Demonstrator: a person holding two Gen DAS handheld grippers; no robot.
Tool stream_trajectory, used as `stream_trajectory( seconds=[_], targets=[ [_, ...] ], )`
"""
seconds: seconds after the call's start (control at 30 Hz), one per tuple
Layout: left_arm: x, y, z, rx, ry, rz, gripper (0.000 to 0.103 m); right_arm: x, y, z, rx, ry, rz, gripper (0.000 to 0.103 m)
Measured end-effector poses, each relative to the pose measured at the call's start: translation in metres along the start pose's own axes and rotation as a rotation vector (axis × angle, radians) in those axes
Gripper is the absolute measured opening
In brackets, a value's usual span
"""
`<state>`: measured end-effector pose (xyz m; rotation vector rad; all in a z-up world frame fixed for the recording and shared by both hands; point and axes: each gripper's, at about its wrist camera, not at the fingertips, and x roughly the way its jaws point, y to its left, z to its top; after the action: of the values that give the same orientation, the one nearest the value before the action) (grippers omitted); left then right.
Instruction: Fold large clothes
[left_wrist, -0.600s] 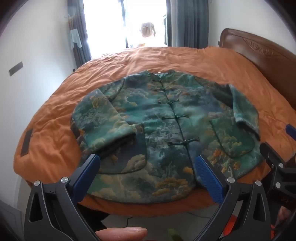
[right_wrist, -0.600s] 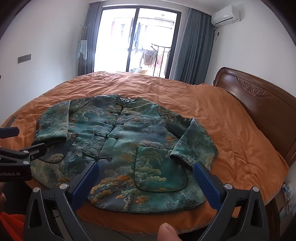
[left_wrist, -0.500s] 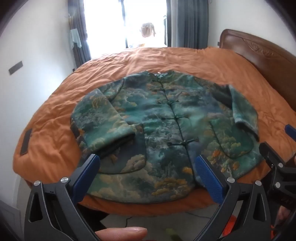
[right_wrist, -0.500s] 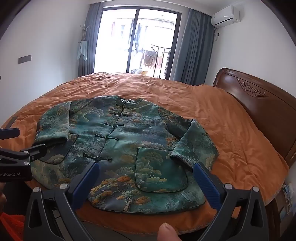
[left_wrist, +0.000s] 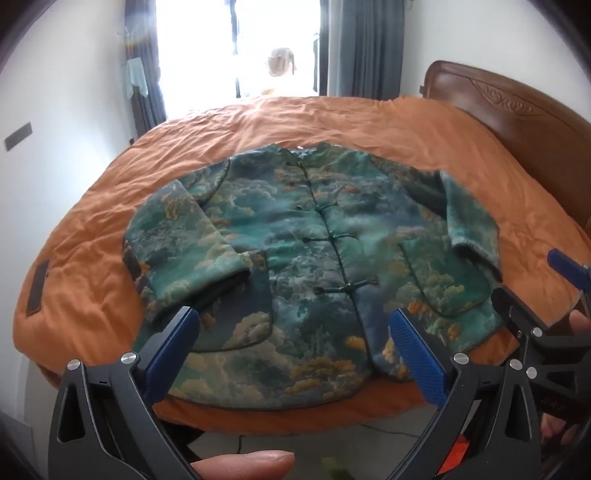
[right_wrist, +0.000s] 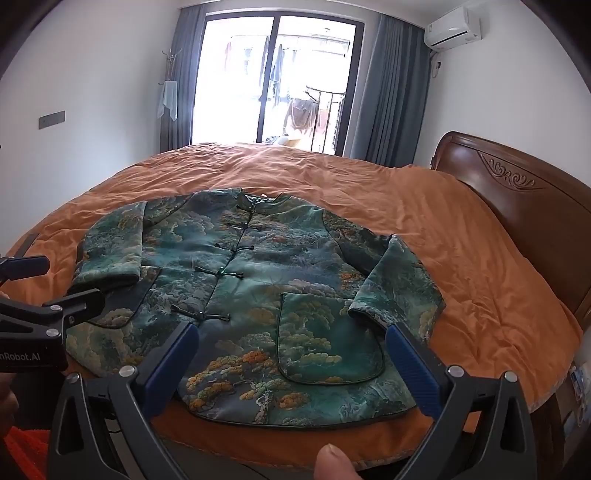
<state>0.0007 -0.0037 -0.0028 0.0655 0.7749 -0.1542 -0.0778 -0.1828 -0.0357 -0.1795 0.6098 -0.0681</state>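
Jacket (left_wrist: 306, 258) lay flat on bed (left_wrist: 110, 206), front up, sleeves folded in. Both grippers, L (left_wrist: 291, 347) & R (right_wrist: 291, 354), hung near hem w/ jaws wide, prob. not touching it.

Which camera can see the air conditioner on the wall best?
The right wrist view. The white air conditioner shows whole, high on the wall beside the curtain. The left wrist view points lower and doesn't show it at all.

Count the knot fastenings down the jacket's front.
5 on the jacket: collar, upper chest, mid chest, waist, and above the hem. None seems hidden.
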Motion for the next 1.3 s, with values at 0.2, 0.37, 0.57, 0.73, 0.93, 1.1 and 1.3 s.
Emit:
stream_trajectory(
  seconds=[0.2,0.37,0.57,0.73,0.93,1.1,1.3],
  targets=[
    [-0.008,-0.005,0.0,0.021,-0.029,0.0,0.103,-0.004,-0.002,-0.002,0.007,-0.012,-0.002,0.103],
    [-0.009,-0.008,0.0,0.032,-0.035,0.004,0.103,-0.007,-0.006,-0.002,0.016,-0.012,-0.006,0.103],
    [-0.011,-0.002,0.0,0.018,-0.043,0.02,0.103,-0.009,-0.002,-0.001,0.002,-0.02,-0.001,0.103],
    [-0.011,0.0,0.0,0.013,-0.043,0.023,0.103,-0.008,0.0,-0.002,0.0,-0.016,0.007,0.103],
    [-0.011,0.001,-0.001,0.012,-0.044,0.024,0.103,-0.01,-0.001,-0.003,-0.005,-0.022,0.008,0.103],
    [-0.01,0.001,-0.002,0.021,-0.042,0.029,0.103,-0.01,-0.001,-0.003,-0.003,-0.017,0.008,0.103],
    [-0.012,-0.002,-0.002,0.028,-0.043,0.033,0.103,-0.01,0.0,-0.003,-0.005,-0.015,0.01,0.103]
  ],
)
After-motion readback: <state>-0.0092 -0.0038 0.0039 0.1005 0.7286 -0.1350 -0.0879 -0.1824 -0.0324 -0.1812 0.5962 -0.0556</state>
